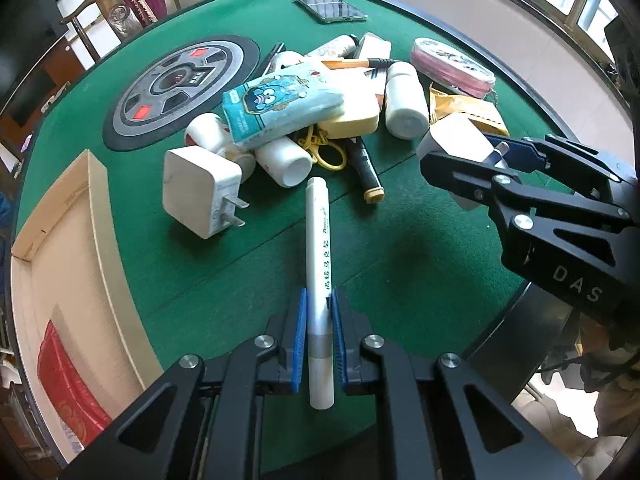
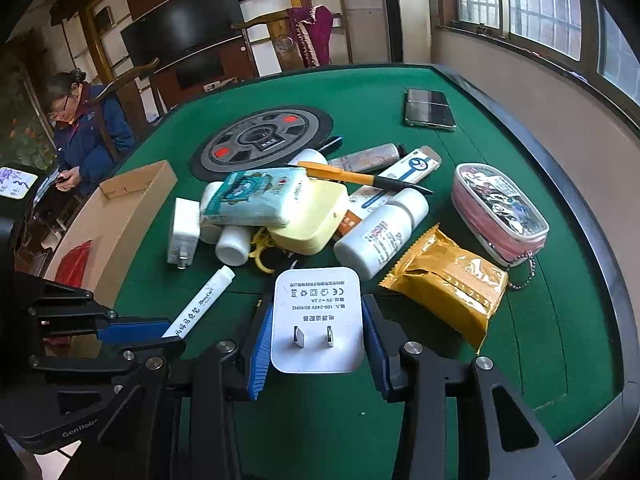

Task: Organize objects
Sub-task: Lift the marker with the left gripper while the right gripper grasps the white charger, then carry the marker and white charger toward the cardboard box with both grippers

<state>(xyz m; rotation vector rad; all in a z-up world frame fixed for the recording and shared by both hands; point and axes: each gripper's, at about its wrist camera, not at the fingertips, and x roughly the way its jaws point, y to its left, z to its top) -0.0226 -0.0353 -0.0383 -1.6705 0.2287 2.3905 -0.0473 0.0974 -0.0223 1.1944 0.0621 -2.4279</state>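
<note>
Left wrist view: the left tongs (image 1: 319, 336) are clamped on a white cylindrical marker pen (image 1: 318, 264) whose long axis points ahead. The shallow beige cardboard box (image 1: 56, 216) lies to their left, nearer this hand. The right tongs (image 2: 318, 336) hold a white square plastic charger (image 2: 318, 316).

- My left claw (image 1: 319, 344) has matt black arms with ribbed blue pads; between them lies a smooth white plastic marker (image 1: 318, 264).
- My right claw (image 2: 318, 344) clasps a satin white plastic charger (image 2: 318, 312) with two shiny metal prongs.
- Beneath both, the table (image 1: 400, 248) wears matt green felt.
- Right of my right claw: a glossy, crinkled gold foil packet (image 2: 448, 284).
- Left of my left claw: a dull cardboard box (image 1: 72, 248).
</note>
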